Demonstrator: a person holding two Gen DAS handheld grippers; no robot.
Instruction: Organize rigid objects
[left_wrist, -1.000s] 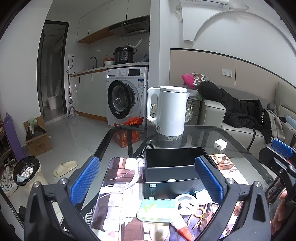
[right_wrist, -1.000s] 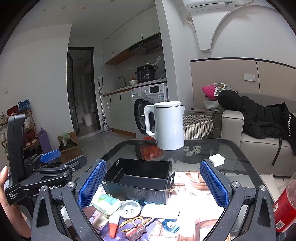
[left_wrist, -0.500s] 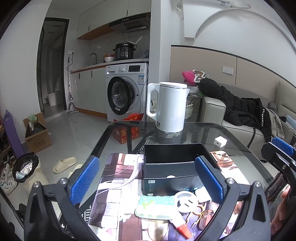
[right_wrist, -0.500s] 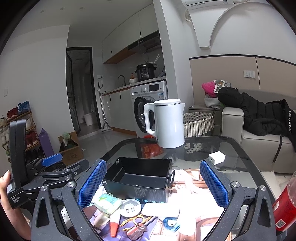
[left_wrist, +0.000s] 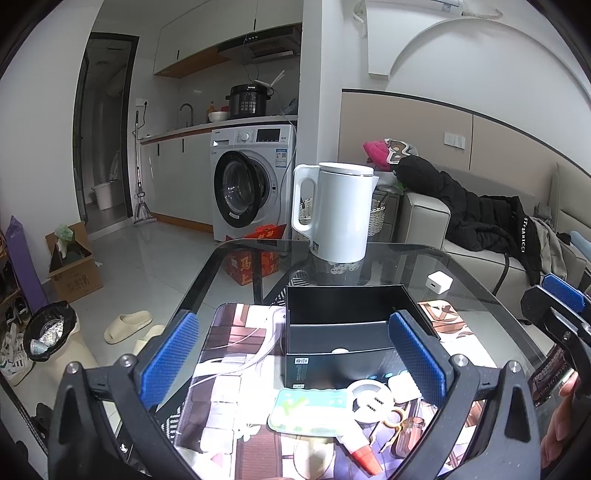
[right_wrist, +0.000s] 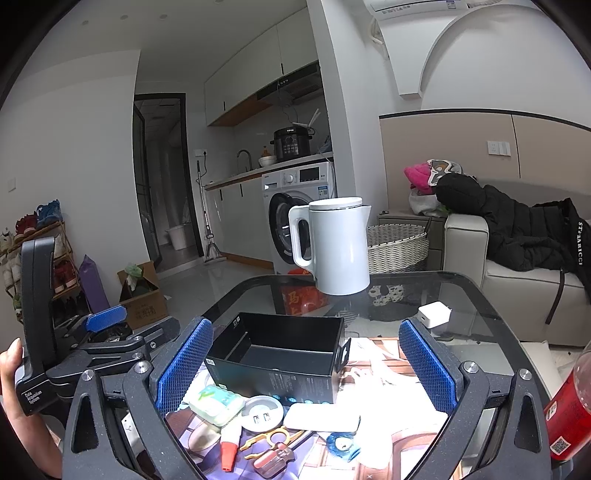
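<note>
Black box (right_wrist: 280, 354) at frame centre, small items (right_wrist: 266, 424) heaped lower centre before it. Left gripper (left_wrist: 291, 358), right gripper (right_wrist: 304, 365) both spread wide, empty. Approach step; next: descend, pinch one item.

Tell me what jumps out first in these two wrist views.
The white kettle standing upright at the far side of the glass table, dead centre. In front of it the open black box, with small items heaped against its near wall, among them a mint green case. Both grippers, left and right, hang open above the heap.
</note>
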